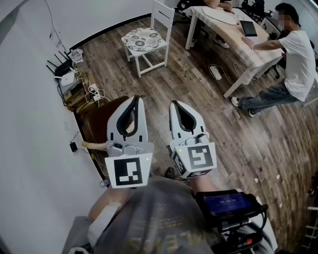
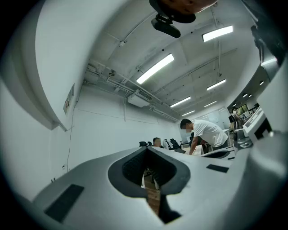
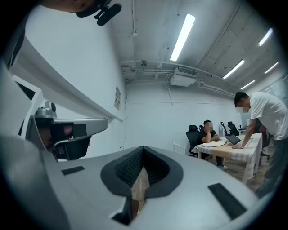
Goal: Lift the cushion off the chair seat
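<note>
- The cushion (image 1: pixel 143 38), round and with a pattern, is lying on the seat of a white chair (image 1: pixel 163 15) at the far side of the room, well apart from both grippers.
- The left gripper (image 1: pixel 135 99) is being held out over the floor with its jaws closed together and nothing between them.
- The right gripper (image 1: pixel 175 103) is staying just beside it, also with jaws closed and empty.
- The floor (image 1: pixel 198 74) is showing dark wooden planks, and a white wall (image 1: pixel 30 74) is running along the left.
- A router (image 1: pixel 66 77) with cables is sitting by that wall.
- A person (image 1: pixel 298 59) in a white shirt is leaning on a long table (image 1: pixel 243 44) at the right.
- Only the head view is showing the cushion and the floor around the chair.
- The left gripper view is looking slightly upward: the closed left gripper (image 2: pixel 147 150) is at the bottom, and lamps (image 2: pixel 155 68) are running in long strips across the ceiling.
- The right gripper view is showing the closed right gripper (image 3: pixel 143 148) and a second person (image 3: pixel 208 130), sitting at the far end of the table, whom the head view is hardly showing.
</note>
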The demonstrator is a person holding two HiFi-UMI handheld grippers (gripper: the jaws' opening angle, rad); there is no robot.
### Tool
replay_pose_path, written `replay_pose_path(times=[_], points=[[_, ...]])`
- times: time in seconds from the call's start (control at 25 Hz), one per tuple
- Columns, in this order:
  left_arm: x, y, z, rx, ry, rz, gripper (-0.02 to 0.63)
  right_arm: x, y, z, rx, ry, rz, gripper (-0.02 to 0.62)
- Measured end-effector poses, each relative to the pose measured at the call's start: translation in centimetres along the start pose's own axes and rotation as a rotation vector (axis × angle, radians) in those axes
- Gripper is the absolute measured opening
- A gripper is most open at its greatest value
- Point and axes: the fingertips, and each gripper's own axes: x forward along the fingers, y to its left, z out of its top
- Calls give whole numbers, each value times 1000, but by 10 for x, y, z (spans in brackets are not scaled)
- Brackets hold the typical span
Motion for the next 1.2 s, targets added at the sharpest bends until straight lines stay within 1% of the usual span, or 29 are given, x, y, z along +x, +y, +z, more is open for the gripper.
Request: replay_pose_path(times=[0.36, 0.48, 0.6, 0.72, 0.96, 1.2], points=[[1, -12, 1, -3, 1, 10, 6, -8, -8, -7, 3, 12, 5, 6], [2, -20, 0, -4, 5, 17, 6, -15, -15, -6, 13, -4, 18, 6], [5, -33, 0, -7, 6, 21, 6, -20, -25, -10, 36, 1, 37, 6], [6, -48, -4, -4, 19, 26, 6, -27, -36, -17, 25, 25, 51, 7], [17, -61, -11, 14, 42, 49, 6, -36, -65, -29, 32, 55, 51, 7], [41, -77, -18, 22, 59, 28, 6, -28, -90, -33, 52, 55, 42, 7]])
